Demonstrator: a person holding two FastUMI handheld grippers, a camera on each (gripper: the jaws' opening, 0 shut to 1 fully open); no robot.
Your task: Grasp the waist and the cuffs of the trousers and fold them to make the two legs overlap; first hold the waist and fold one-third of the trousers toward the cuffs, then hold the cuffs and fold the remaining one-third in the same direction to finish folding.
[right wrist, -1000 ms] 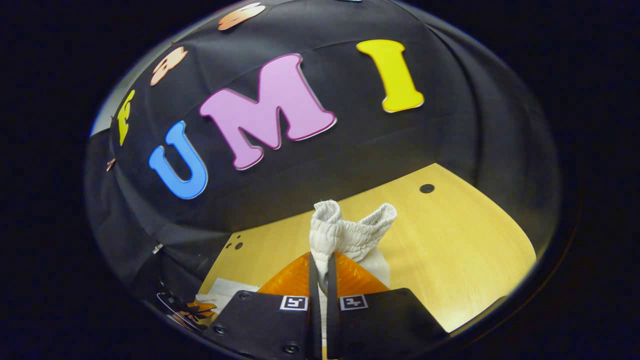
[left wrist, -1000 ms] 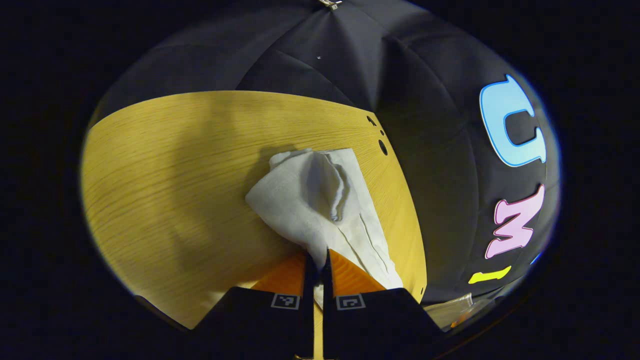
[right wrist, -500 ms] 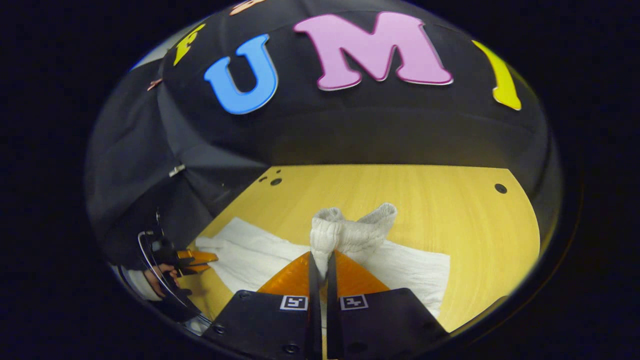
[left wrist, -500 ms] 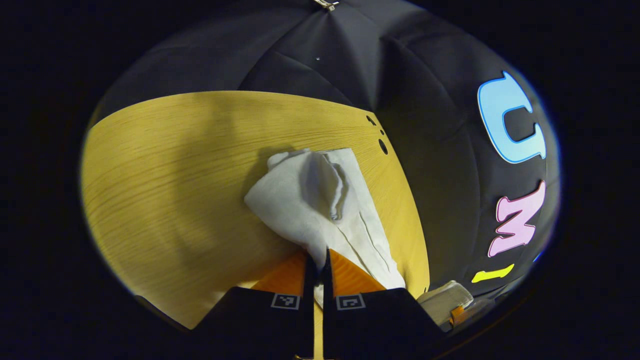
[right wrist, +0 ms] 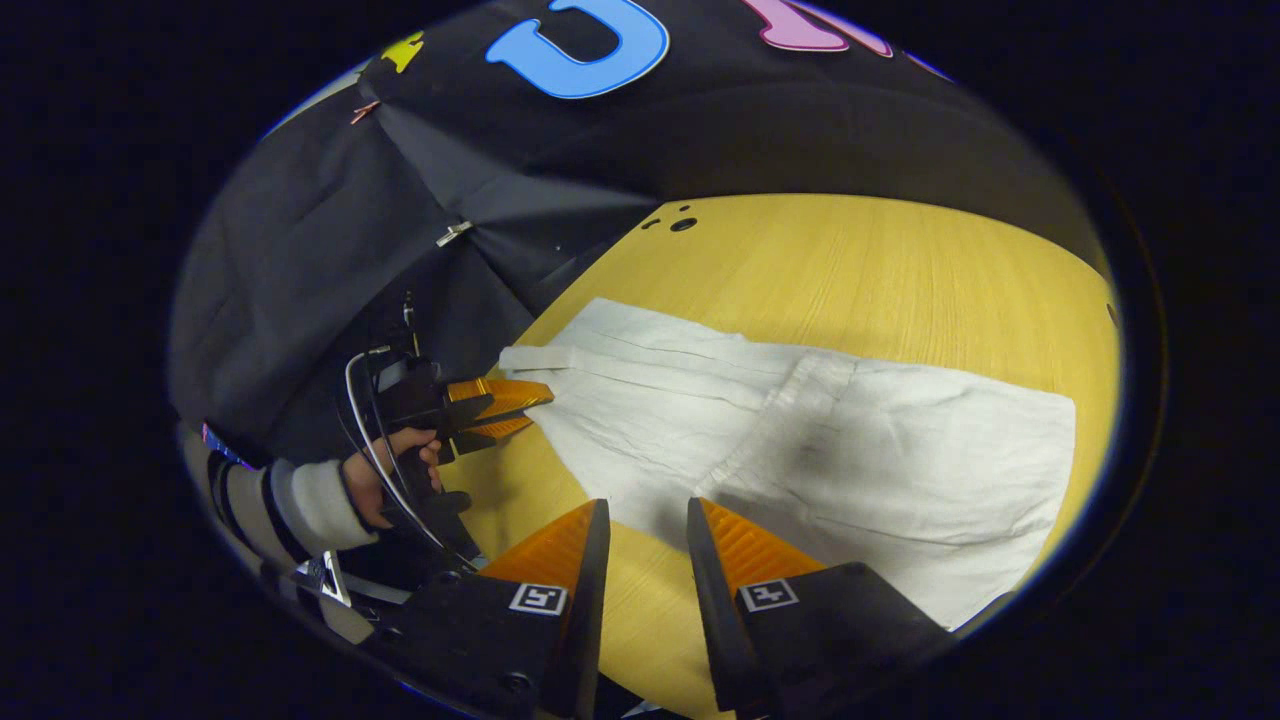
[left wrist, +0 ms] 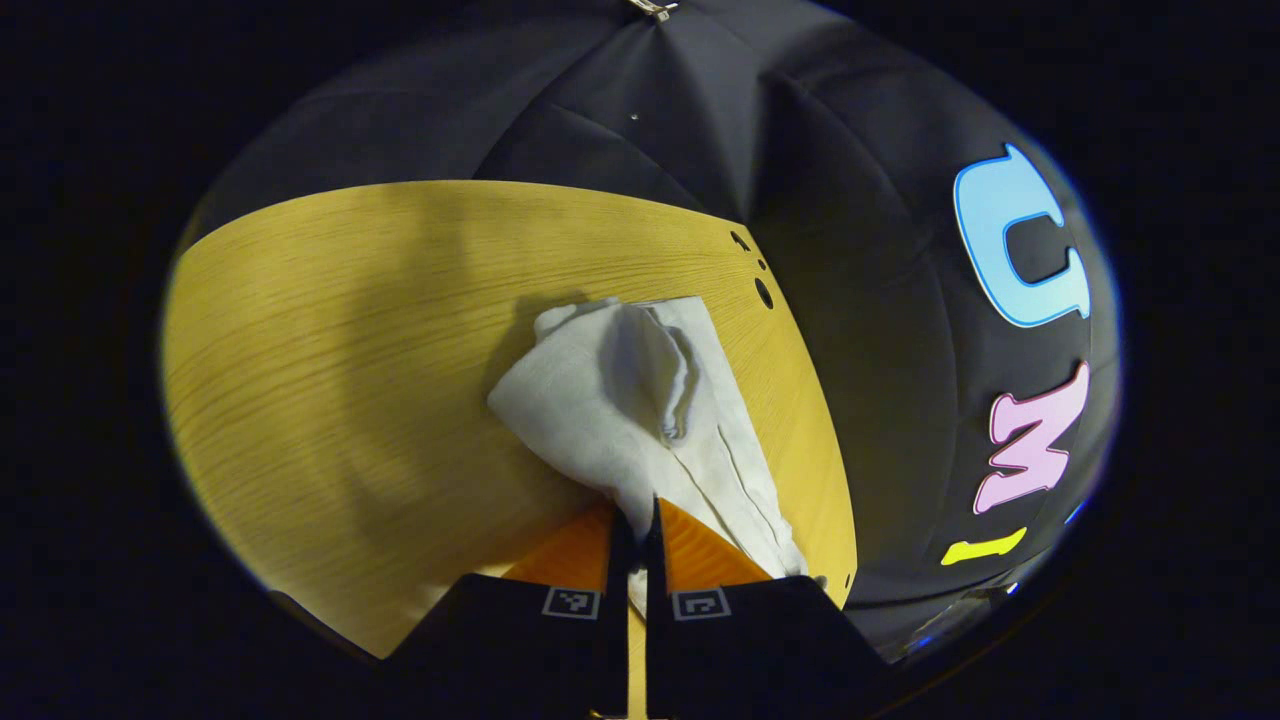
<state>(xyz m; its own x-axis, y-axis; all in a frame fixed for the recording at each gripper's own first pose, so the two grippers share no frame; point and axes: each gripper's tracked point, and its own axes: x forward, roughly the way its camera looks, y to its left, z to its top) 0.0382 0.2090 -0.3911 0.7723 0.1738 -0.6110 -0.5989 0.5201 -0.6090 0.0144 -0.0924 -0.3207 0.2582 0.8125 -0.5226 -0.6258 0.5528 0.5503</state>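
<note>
The white trousers (right wrist: 800, 440) lie flat on the wooden worktop (right wrist: 900, 270), their long axis running across the right gripper view from the cuffs at the left to the broad folded end at the right. The right tool (right wrist: 645, 520) hangs above the near long edge, about mid-length, with its fingers spread and nothing between them. The left tool (right wrist: 510, 405), seen farther off in that view in a hand (right wrist: 385, 480) with a pale sleeve, meets the cuff end; in the left gripper view the left tool (left wrist: 632, 520) is pressed together, pinching a bunch of the cloth, and the trousers (left wrist: 640, 400) run away from it toward the far edge of the worktop (left wrist: 350, 330). So the cuffs lie to the left of the free tool, well apart from it, and the left hand is the nearer one. Judged from this, the right tool must travel along the trousers to the cuff end for a second grip. Only bare worktop lies between.
</note>
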